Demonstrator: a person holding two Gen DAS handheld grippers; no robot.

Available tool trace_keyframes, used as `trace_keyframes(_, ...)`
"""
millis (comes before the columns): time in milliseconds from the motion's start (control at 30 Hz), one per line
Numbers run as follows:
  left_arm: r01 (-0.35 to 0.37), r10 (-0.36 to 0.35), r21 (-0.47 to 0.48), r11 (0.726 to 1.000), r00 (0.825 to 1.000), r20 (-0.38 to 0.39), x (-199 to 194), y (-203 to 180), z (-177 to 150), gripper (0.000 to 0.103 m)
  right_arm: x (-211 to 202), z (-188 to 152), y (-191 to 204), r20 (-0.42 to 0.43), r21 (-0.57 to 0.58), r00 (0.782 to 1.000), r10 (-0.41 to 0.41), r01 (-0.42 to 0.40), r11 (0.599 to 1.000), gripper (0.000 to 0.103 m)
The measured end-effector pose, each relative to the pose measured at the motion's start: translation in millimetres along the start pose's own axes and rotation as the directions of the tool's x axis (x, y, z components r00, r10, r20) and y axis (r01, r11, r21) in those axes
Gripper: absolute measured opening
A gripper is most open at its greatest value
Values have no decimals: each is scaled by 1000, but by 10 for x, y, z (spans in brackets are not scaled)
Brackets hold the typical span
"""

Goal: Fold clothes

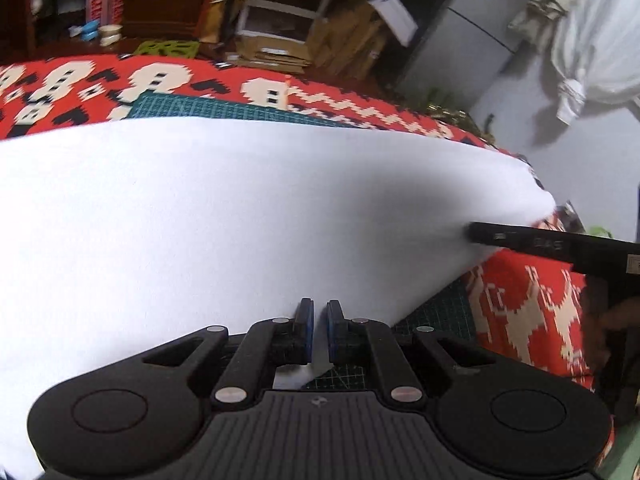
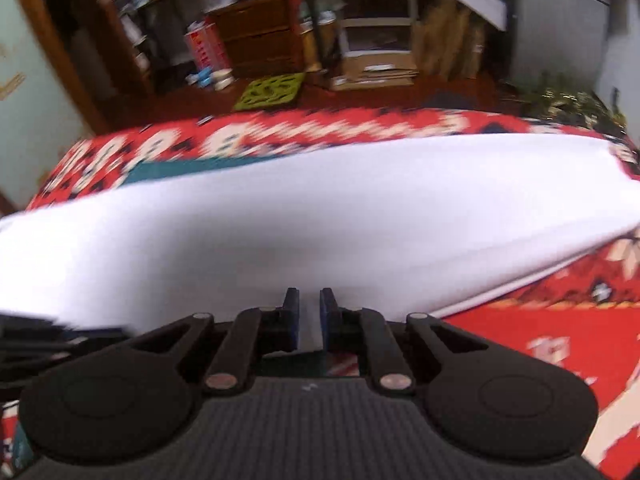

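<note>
While both are pinching the white garment (image 1: 200, 220) over a red patterned blanket (image 1: 528, 304), left gripper (image 1: 319, 312) is clamping its edge; right gripper (image 2: 309, 300) is gripping cloth too.

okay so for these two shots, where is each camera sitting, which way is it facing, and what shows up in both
Left wrist: sits on the left gripper, looking down along its blue pads at the white garment pinched between them; the right gripper reaches in from the right edge.
Right wrist: sits on the right gripper, facing the same white garment, which it also grips; blurred.
Shared: the garment, red patterned cloth, teal mat, cluttered shelves behind.
</note>
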State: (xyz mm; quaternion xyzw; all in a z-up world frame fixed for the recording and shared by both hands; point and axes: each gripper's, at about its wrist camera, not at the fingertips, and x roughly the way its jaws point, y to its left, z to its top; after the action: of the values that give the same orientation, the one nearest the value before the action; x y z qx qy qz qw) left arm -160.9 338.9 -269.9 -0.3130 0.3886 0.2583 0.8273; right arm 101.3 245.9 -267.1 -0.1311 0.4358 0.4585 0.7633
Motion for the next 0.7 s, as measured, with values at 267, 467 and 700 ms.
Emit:
trace_keyframes(267,-109,110,21,994,993,-37,43,-185,80,9,-211,164,-1428,32,44,994,-108,107,993,10)
trace_keyframes(467,-180,185,63,982,980,-72,72,-409,212,7,-395,229,-2336,40,102,980,-197,192,976,11)
trace_keyframes(700,-67,67,83,994,998,5,373,-1052,537,8,-549,289,-2388,55,79,992,-117,112,991,16)
